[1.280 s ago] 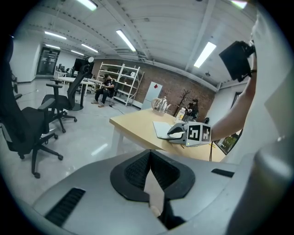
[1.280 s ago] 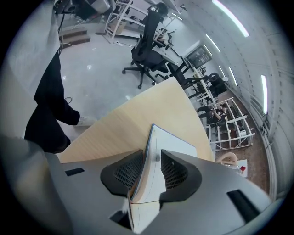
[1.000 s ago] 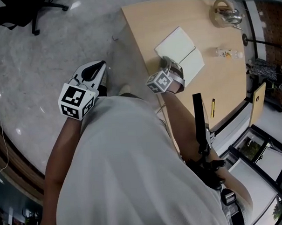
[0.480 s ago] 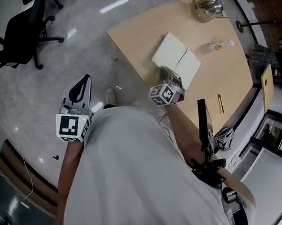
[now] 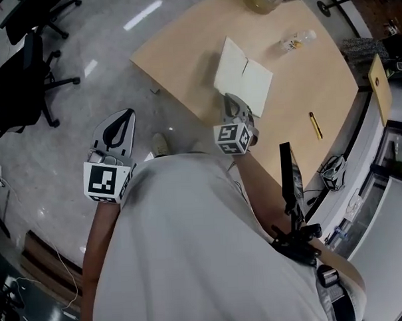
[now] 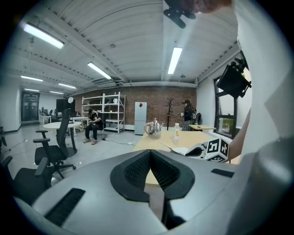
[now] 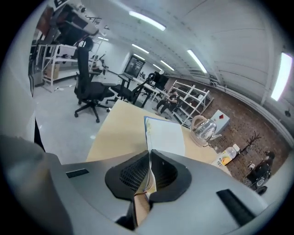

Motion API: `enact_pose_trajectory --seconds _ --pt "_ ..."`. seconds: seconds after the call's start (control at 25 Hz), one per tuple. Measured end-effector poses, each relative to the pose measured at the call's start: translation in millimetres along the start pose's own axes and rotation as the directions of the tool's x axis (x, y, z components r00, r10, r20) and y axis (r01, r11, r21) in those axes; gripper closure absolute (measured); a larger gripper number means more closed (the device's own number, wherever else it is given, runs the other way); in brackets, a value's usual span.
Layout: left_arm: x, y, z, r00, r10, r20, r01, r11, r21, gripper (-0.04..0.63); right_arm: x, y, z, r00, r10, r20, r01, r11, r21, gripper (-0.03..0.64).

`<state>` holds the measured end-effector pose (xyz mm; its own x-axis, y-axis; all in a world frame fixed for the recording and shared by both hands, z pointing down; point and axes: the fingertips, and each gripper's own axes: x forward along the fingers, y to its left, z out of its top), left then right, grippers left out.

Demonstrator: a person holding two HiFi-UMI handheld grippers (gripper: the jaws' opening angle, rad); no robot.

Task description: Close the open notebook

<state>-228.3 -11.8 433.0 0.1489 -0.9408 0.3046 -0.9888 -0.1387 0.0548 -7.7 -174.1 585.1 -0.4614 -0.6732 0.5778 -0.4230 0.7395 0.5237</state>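
Right hand-held gripper (image 5: pixel 233 106) pinching notebook (image 5: pixel 248 81) pages, left hand-held gripper (image 5: pixel 120 120) closed, off-table

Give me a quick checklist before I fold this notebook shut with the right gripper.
1. Right gripper fingers shut on the notebook page edge: ok.
2. Notebook closed: not ok, it lies open on the table.
3. Space around the notebook free: ok; the bottle and pen lie apart from it.
4. Left gripper out of the way: ok; it is shut, empty and off the table.
5. Whole half of the pages pinched, not just a few: cannot tell.
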Motion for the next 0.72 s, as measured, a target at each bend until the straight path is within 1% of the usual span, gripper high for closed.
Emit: enact_pose_trajectory --seconds 0.12,0.2,0.24,0.32,0.4,0.52,0.6,0.64,0.72 --pt "9.4 -12.0 4.6 0.998 -0.055 -0.005 0.055 0.998 0.027 0.588 -12.6 -8.6 -3.9 0.999 -0.017 0.034 0.012 0.992 0.124 0.589" --pt "15.4 -19.3 7.3 0.996 -0.093 -0.007 0.093 0.995 0.046 0.588 -18.9 -12.9 -6.7 0.998 -0.025 0.051 0.014 0.978 0.209 0.591" --pt "18.3 -22.9 8.1 0.994 -0.111 -0.009 0.111 0.992 0.054 0.588 -22.1 -14.5 -8.5 0.998 -0.027 0.059 0.011 0.966 0.259 0.591" --pt "24.0 -30.9 9.7 0.989 -0.146 -0.014 0.146 0.987 0.071 0.588 -29.3 -18.5 -14.3 0.997 -0.038 0.072 0.009 0.929 0.369 0.592" --pt "29.7 -40.8 13.8 0.983 -0.182 -0.012 0.182 0.979 0.088 0.588 -37.2 -24.9 -21.6 0.995 -0.06 0.079 0.016 0.883 0.469 0.592" --pt "35.7 -54.8 18.0 0.974 -0.227 -0.015 0.227 0.968 0.109 0.588 -47.1 -35.2 -30.9 0.991 -0.098 0.094 0.026 0.816 0.577 0.592" --pt "38.4 -62.0 18.4 0.968 -0.25 -0.021 0.25 0.961 0.118 0.588 -51.5 -39.3 -35.8 0.987 -0.113 0.113 0.013 0.76 0.65 0.592" --pt "39.8 -65.6 18.9 0.965 -0.259 -0.024 0.26 0.958 0.122 0.588 -53.3 -41.5 -38.6 0.985 -0.119 0.123 0.001 0.722 0.692 0.592" --pt "42.5 -72.6 19.5 0.961 -0.276 -0.029 0.277 0.953 0.126 0.588 -56.7 -46.9 -46.0 0.981 -0.135 0.141 -0.027 0.623 0.782 0.592"
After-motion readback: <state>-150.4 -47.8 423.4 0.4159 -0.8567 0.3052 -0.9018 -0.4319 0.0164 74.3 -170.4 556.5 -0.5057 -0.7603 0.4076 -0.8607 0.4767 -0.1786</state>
